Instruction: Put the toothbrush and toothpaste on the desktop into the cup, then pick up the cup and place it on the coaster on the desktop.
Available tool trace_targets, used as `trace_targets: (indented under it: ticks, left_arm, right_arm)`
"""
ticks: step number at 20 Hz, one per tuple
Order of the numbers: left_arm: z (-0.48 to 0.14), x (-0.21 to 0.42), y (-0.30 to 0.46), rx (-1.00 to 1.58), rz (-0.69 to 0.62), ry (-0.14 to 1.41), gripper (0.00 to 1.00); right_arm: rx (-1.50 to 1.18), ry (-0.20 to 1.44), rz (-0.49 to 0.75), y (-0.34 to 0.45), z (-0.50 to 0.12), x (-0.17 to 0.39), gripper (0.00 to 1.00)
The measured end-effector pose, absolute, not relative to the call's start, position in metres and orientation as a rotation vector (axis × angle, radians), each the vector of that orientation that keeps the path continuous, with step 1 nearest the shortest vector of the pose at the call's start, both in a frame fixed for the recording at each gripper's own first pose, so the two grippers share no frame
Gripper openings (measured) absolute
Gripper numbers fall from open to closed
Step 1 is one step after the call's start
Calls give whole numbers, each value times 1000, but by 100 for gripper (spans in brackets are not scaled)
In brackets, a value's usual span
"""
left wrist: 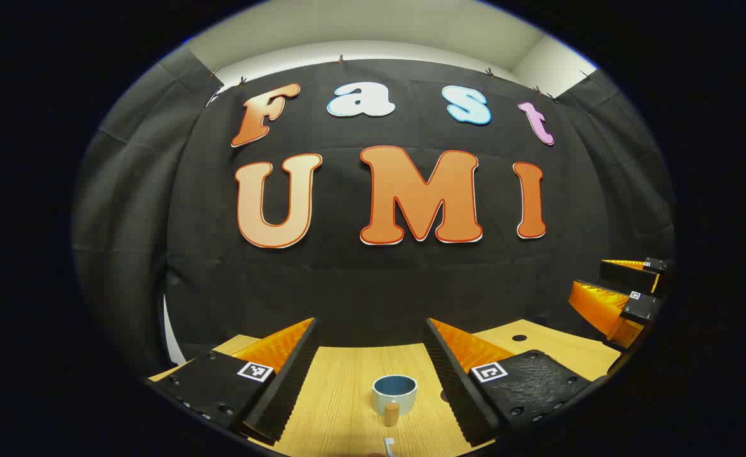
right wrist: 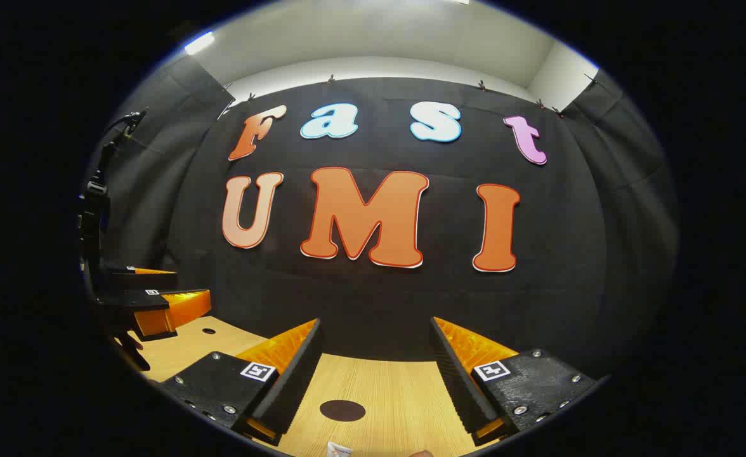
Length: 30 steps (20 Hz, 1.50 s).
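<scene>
Wooden and pale, the desk (left wrist: 347,381) lies under both tools. In the left gripper view, the left tool (left wrist: 373,374) has its two fingers spread wide apart, with nothing between them being squeezed. The cup (left wrist: 394,392) stands on the desk in the gap between those fingers, a bit toward the 5 o'clock side of the middle. It is blue inside and pale outside, it stands upright, and neither finger touches it. Just in front of the cup, at its 6 o'clock side, is a small brown round piece (left wrist: 391,414); I cannot tell what it is. Lower still, at 6 o'clock by the edge of the view, a small white tip (left wrist: 389,444) peeks in; it may be the toothbrush, but too little shows to be sure. Far off at 3 o'clock, the right tool (left wrist: 627,295) hangs over the desk. In the right gripper view, the right tool (right wrist: 373,374) is also spread wide and holds nothing. The coaster (right wrist: 342,410), a dark flat oval, lies on the desk between its fingers, a little toward 7 o'clock, touching neither. A small white thing (right wrist: 339,449) shows at 6 o'clock at the edge; I cannot tell what it is. The left tool (right wrist: 157,301) sits far off at 9 o'clock.
</scene>
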<state>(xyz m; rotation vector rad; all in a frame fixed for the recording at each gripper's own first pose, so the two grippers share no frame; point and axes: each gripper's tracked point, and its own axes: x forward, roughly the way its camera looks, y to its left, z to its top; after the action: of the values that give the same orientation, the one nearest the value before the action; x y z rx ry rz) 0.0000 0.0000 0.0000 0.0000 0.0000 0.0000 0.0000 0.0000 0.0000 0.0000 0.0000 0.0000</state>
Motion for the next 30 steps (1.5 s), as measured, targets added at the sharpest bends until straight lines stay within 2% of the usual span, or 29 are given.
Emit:
trace_targets:
  ticks: [20,24,30]
  left_arm:
    - [-1,-2,-4,-34,6,-9,97]
    - [-24,3,1,-8,-5,86,96]
    - [-81,6,-9,0,-58,310,98]
  right_arm:
    - [-17,42,60,14,-10,-2,98]
    - [-68,132,77,20,-31,4,98]
    - [-89,246,183,42,-66,-13,98]
